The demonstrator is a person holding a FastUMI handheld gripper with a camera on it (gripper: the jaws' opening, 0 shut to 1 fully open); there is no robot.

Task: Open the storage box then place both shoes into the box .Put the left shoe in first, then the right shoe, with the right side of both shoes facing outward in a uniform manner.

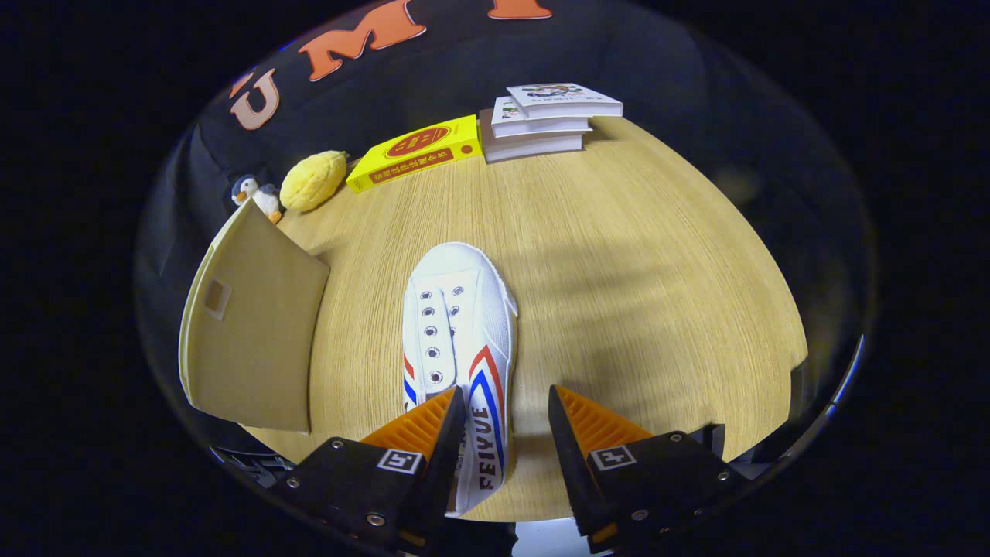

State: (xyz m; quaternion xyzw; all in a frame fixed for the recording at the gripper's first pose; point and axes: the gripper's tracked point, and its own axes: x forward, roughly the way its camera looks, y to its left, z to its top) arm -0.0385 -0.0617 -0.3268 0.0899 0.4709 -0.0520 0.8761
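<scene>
The white shoe (458, 340) lies flat on the wooden bench (619, 294), toe pointing away, and everything else is best placed from it. The tongs (506, 422) stand open at a middling width over its heel end: the left finger sits above the shoe's opening near the striped side wall, while the right finger hangs over bare wood just right of the shoe, so nothing is gripped. To take the shoe well, it seems wise to lower the tongs so that one finger goes inside the collar and the other outside the striped wall, then close firmly on that wall near the heel, where the shoe should hang steady and keep its side facing as the task wants. Left of the shoe stands the beige box flap (247, 333), raised, which suggests the storage box is open; its edge is near enough to catch the toe on the swing across. Well beyond the toe lie a yellow book (414, 152), a stack of books (541, 120), a yellow plush (312, 180) and a small penguin toy (255, 195), none in the way.
</scene>
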